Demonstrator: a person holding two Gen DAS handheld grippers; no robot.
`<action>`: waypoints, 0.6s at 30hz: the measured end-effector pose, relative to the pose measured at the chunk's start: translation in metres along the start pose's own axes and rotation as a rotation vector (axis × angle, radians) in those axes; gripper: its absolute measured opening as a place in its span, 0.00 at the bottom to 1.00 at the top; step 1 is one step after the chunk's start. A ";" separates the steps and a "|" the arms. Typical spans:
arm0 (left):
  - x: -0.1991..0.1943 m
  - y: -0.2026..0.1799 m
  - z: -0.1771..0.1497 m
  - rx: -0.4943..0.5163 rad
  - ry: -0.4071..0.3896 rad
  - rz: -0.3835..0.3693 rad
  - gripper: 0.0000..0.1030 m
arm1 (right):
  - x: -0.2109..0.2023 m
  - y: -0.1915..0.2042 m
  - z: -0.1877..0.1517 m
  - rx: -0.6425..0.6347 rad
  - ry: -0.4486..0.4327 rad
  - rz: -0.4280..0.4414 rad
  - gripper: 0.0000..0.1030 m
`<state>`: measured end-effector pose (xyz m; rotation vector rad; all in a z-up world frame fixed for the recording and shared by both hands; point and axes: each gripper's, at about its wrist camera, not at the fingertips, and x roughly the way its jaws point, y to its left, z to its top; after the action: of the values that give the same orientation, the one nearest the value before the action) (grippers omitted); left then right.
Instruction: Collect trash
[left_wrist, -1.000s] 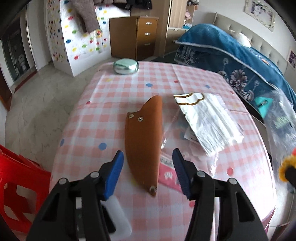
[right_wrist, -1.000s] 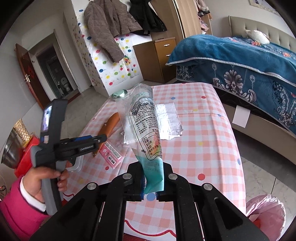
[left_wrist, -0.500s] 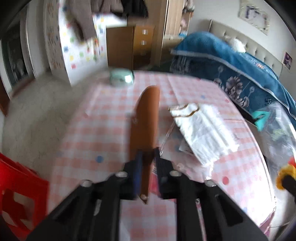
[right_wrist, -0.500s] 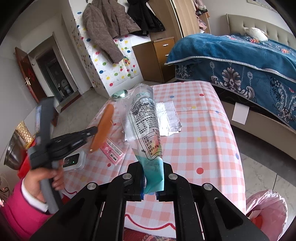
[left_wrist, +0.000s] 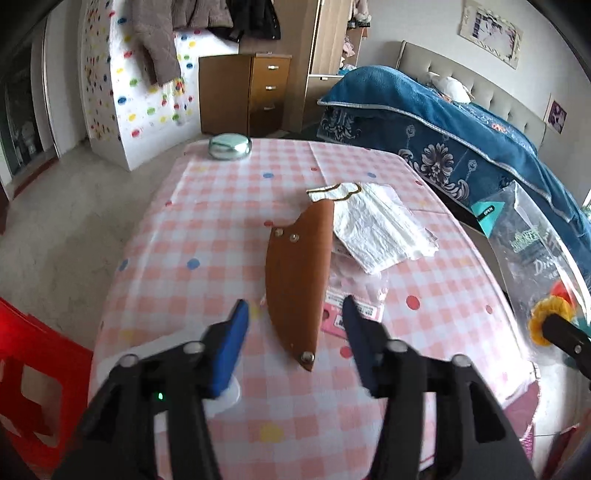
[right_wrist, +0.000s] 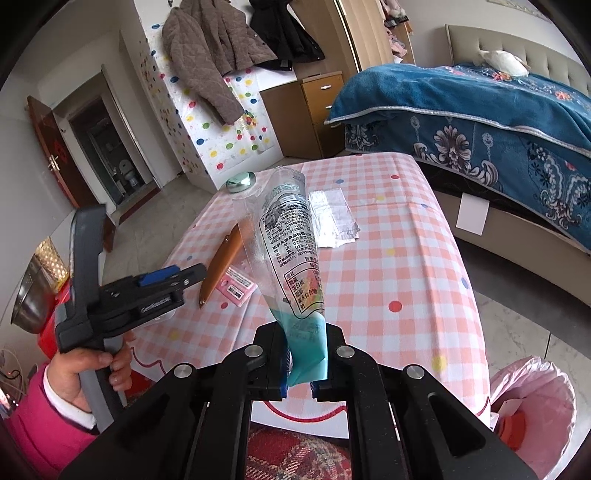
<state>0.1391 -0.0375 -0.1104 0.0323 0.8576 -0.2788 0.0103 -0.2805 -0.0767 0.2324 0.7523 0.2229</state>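
Two grippers work above a tabletop covered in a pink checked cloth. The left gripper has its fingers spread wide apart and grips nothing; a brown sheath lies flat on the cloth between them, its pointed riveted end toward the near edge. In the right wrist view the left gripper hangs over the left edge of the tabletop, held by a hand in a pink sleeve.

The right gripper has its fingers closed on the teal bottom end of a clear plastic wrapper. The wrapper stands up from the fingers, printed with black text, above the near edge of the tabletop. In the left wrist view the same wrapper shows off the right edge of the tabletop.

On the cloth, a pink label lies under and just beside the right side of the sheath. A white folded bag lies beyond it, nearer the right edge, its near corner touching the sheath. A round metal tin sits at the far left corner. A white device rests at the near left edge, partly hidden by the left finger.

A bin lined with a pink bag stands on the floor off the near right corner.
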 end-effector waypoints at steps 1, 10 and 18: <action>0.004 -0.002 0.002 0.006 0.009 -0.001 0.52 | 0.002 0.000 0.000 0.000 0.000 -0.001 0.08; 0.051 -0.003 0.025 -0.005 0.079 0.058 0.58 | 0.019 -0.012 0.006 0.014 0.019 0.000 0.08; 0.065 -0.010 0.027 0.055 0.086 0.088 0.48 | 0.029 -0.014 0.003 0.022 0.037 0.008 0.09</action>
<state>0.1971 -0.0655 -0.1406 0.1336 0.9317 -0.2200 0.0340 -0.2864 -0.0975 0.2530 0.7913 0.2269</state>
